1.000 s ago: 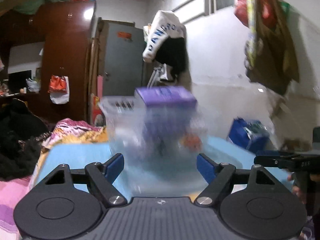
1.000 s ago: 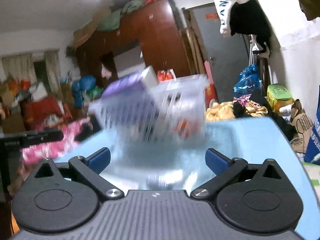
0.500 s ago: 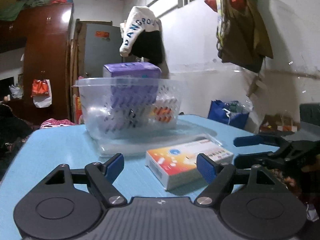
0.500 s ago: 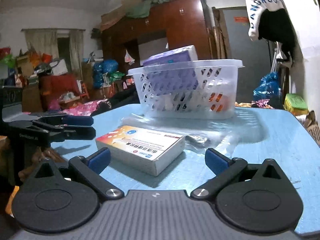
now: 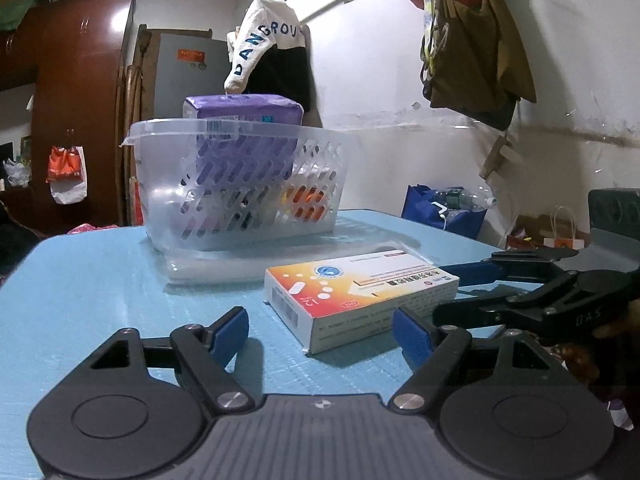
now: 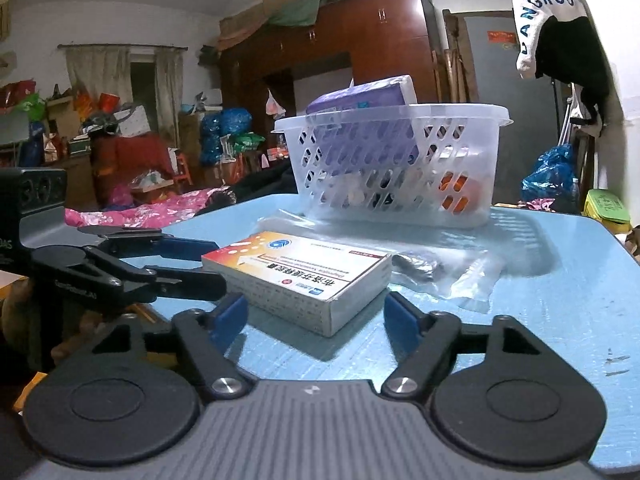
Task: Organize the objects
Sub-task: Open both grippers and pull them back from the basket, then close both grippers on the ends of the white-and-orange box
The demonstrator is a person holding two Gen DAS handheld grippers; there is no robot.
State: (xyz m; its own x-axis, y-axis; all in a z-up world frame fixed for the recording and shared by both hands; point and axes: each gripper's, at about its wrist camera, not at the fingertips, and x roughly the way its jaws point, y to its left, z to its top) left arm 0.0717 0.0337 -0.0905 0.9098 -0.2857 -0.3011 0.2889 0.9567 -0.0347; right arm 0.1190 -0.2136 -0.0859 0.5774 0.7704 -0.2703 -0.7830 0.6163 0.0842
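Box point(image 6: 296, 276) (flat) between right hand-held gripper point(image 6: 316, 314) pads

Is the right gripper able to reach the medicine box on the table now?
Probably yes. The medicine box lies flat just ahead of the right gripper, whose closing fingers do not touch it yet; nothing stands between them.

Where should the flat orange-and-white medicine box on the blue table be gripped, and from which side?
Probably across the flat orange-and-white medicine box's two long side faces, approached level from the near end. It lies flat, clear of the plastic basket; the right gripper's closing jaws already flank its near corner.
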